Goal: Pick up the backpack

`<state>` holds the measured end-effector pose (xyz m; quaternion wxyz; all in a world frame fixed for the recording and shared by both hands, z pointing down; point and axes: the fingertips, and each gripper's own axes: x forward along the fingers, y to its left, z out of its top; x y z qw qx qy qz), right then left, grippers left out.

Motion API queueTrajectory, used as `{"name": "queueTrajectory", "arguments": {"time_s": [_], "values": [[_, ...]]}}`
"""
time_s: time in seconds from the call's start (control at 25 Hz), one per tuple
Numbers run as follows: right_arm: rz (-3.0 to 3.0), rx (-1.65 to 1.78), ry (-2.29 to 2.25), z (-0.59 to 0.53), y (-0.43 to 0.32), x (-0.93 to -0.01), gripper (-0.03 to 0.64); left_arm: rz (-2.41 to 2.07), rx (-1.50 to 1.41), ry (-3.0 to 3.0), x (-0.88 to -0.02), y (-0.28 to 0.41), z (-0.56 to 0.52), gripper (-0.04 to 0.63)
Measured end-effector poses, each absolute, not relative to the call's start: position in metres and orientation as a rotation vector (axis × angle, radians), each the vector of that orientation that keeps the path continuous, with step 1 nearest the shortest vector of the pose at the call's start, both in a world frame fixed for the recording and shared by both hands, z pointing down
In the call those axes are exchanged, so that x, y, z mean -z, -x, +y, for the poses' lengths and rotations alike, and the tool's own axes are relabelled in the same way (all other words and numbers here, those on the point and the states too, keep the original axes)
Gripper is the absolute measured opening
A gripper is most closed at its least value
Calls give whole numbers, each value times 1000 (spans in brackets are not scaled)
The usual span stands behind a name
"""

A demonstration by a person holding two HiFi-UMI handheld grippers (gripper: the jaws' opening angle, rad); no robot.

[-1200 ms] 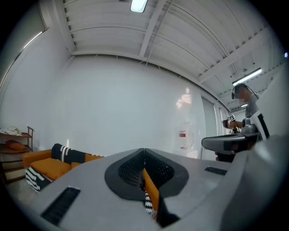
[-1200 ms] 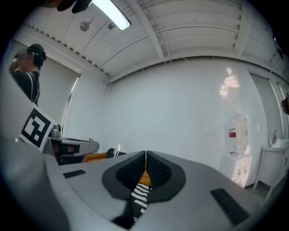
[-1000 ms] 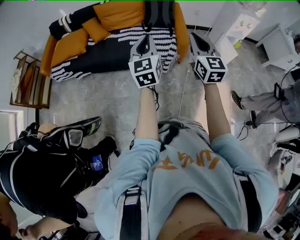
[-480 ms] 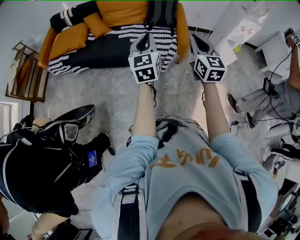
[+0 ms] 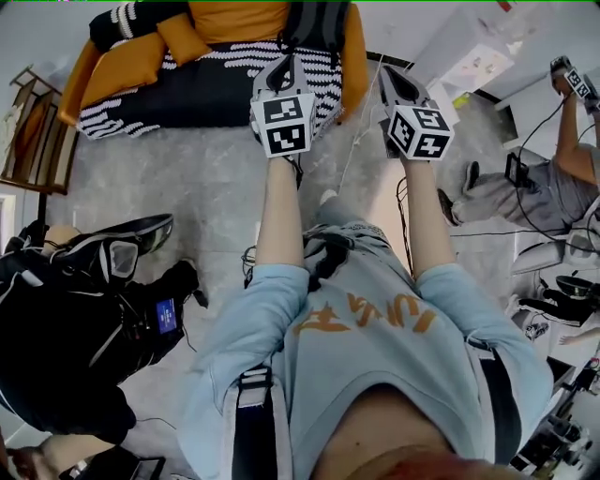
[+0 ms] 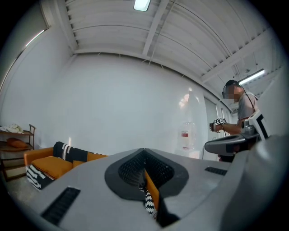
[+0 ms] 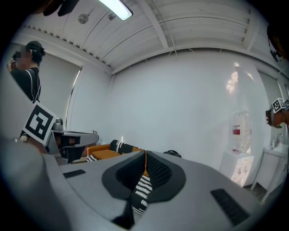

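Progress: nothing done yet; backpack [image 5: 316, 22] untouched, propped upright against the back of the sofa [image 5: 202, 94], toward its right end.
Left gripper [image 5: 284, 67]: clenched on nothing, jaws pressed flat together; held in front of the sofa, aimed at it, apart from the backpack.
Right gripper [image 5: 391, 77]: likewise closed and empty; just off the sofa's right end.
Left to do, by judgement: approach to the sofa, opening of a jaw pair, grip on a strap or the top, lift clear of the seat.
Backpack: dark grey fabric, soft-sided, two padded straps facing outward; likely to sag once lifted.
Sofa: orange upholstery, boxy arms; seat under a black throw with rows of white dashes.
Cushion [image 5: 131, 64]: orange, plump, at the sofa's left end.
Floor [image 5: 187, 187]: grey, mottled, hard-looking, in front of the sofa.
Gripper build: smooth grey shells, black ribbed pads.
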<state>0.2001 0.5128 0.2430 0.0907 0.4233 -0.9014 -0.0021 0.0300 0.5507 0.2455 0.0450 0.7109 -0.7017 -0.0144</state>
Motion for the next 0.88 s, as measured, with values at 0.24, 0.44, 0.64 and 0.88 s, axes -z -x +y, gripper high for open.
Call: {"name": "queueTrajectory", "arguments": {"time_s": [0.24,0.44,0.64,0.88], "values": [[-2695,41,-1232,497,-194,-237,28,-2163,109,-2146,-243,-16,538,23],[-2742,7,-1223,464,-187,-241,28,-2271,100,-2096,-232,10,516,23],[-2831,-96,-1220,418,-169,-244,28,-2414,139,-1985,-225,54,494,23],[-2869,-178,-1149,358,-149,-259,28,-2311,116,-2044,-255,35,435,23]]}}
